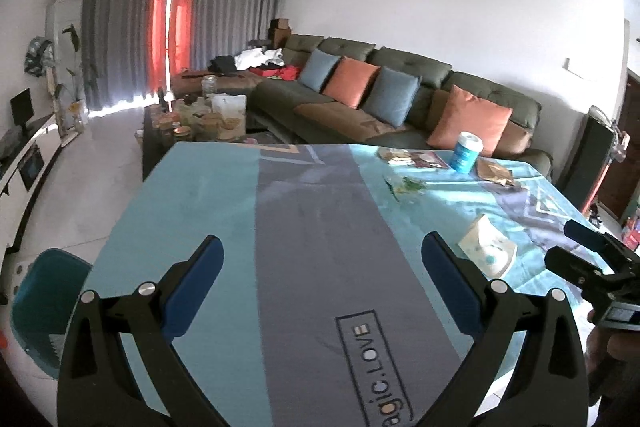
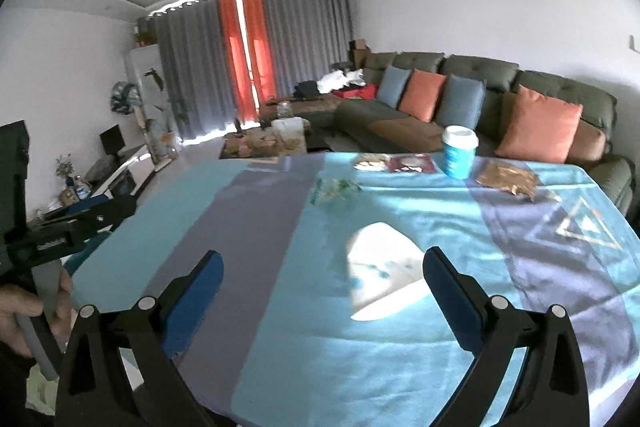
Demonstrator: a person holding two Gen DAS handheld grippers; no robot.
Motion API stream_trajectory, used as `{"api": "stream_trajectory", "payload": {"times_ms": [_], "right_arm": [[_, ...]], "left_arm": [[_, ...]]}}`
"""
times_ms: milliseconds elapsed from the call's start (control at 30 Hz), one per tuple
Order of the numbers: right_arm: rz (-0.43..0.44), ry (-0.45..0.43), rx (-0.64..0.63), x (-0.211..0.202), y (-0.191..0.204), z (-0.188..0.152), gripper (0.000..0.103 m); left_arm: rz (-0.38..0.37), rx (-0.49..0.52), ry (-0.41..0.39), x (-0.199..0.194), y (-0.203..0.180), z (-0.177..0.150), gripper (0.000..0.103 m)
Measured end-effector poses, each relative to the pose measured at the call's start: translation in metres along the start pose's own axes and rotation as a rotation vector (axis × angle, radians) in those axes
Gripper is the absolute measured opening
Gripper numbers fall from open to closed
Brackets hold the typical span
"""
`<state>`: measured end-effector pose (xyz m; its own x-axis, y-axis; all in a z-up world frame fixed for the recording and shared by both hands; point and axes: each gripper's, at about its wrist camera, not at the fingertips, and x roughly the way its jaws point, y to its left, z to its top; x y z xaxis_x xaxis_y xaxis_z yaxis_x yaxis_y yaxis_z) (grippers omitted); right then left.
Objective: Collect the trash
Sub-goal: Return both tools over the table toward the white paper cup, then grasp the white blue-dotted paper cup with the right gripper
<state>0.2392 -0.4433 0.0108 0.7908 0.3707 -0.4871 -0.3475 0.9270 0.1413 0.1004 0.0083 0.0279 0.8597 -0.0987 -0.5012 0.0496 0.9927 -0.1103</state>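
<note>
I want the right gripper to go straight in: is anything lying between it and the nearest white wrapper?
Nothing visible. The right gripper is open, and only bare tablecloth lies before the white wrapper. The blue cup stands far beyond.

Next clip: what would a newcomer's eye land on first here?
Both open grippers, left and right, hang over a blue tablecloth. A pale wrapper lies by the right gripper. At the far edge, a blue cup stands among litter, before a sofa with orange cushions.

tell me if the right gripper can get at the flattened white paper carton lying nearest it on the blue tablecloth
Probably yes. The right gripper is open and empty, and the flattened white paper carton lies flat on the blue tablecloth just ahead of its fingertips with nothing between.
</note>
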Motion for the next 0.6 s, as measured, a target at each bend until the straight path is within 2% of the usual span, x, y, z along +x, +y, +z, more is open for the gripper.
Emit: {"api": "stream_trajectory", "payload": {"times_ms": [100,300,600], "right_arm": [[-0.021,0.009,0.004,0.002,-0.01,-0.005,0.096],[-0.034,0.048,-0.004,0.018,-0.023,-0.006,0.096],[-0.013,0.178,-0.002,0.067,-0.047,-0.001,0.096]], "left_arm": [[-0.026,0.007,0.011,0.006,-0.004,-0.003,0.098],[-0.089,0.04,0.081,0.038,-0.018,-0.005,0.098],[-0.127,0.06,0.171,0.109,-0.038,0.018,0.098]]}}
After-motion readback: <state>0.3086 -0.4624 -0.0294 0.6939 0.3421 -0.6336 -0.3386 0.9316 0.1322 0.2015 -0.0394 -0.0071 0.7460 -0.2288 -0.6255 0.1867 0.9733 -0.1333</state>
